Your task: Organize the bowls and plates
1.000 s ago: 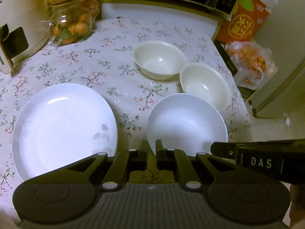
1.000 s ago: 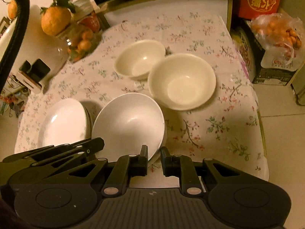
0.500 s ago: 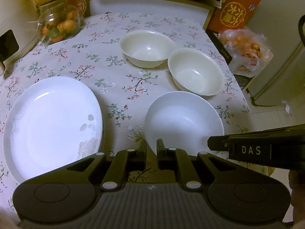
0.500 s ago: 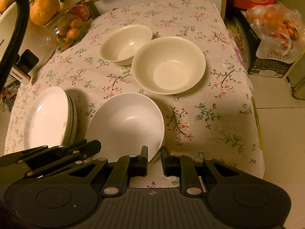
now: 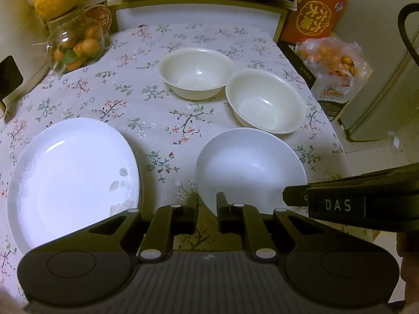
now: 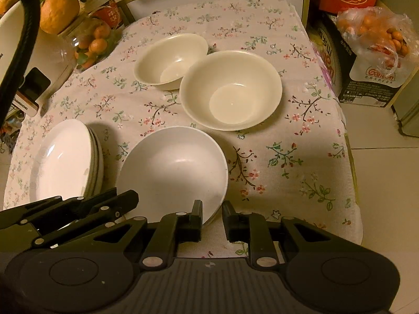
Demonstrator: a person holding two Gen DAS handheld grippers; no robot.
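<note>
A stack of white plates (image 5: pixel 70 167) (image 6: pixel 62 162) lies at the near left of the floral tablecloth. A white bowl (image 5: pixel 248 164) (image 6: pixel 172 170) stands at the near middle. Two cream bowls stand behind it, one farther left (image 5: pixel 196 72) (image 6: pixel 170 61) and one to the right (image 5: pixel 264 100) (image 6: pixel 230 89). My left gripper (image 5: pixel 207 206) hovers at the white bowl's near rim, jaws almost together and empty. My right gripper (image 6: pixel 212 214) is beside that bowl's near right rim, jaws almost together and empty. Each gripper shows in the other's view, the right (image 5: pixel 340 204) and the left (image 6: pixel 78 209).
A glass jar of small oranges (image 5: pixel 76 44) (image 6: pixel 91 44) with a large citrus on top stands at the back left. A red box (image 5: pixel 316 7) and a bag of oranges (image 5: pixel 332 60) (image 6: pixel 377 34) sit past the table's right edge. The floor drops off on the right.
Both grippers have drawn back and risen a little, so more of the table shows. The bowls and plates have not moved.
</note>
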